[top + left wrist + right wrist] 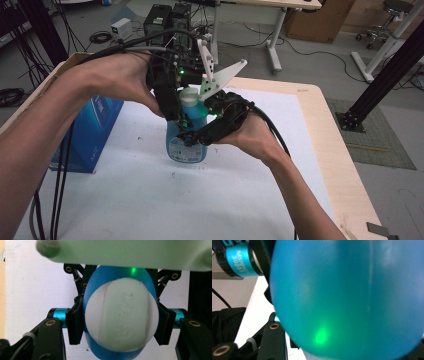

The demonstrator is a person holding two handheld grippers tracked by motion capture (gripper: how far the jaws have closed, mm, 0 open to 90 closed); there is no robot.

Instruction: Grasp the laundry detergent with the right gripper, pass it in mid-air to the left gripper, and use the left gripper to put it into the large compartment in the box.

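The blue bottle [347,297] hides the right tool's [200,134] grip.

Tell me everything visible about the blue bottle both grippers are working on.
The blue bottle stands upright on the white table cover, right of a blue box. It looks like translucent blue plastic, with a white round cap bearing a raised embossed bar and a pale label low on its body. The left gripper comes from above, its black pads pressing the cap's sides. The right gripper clamps the body from the side. A green light spot falls on the plastic.
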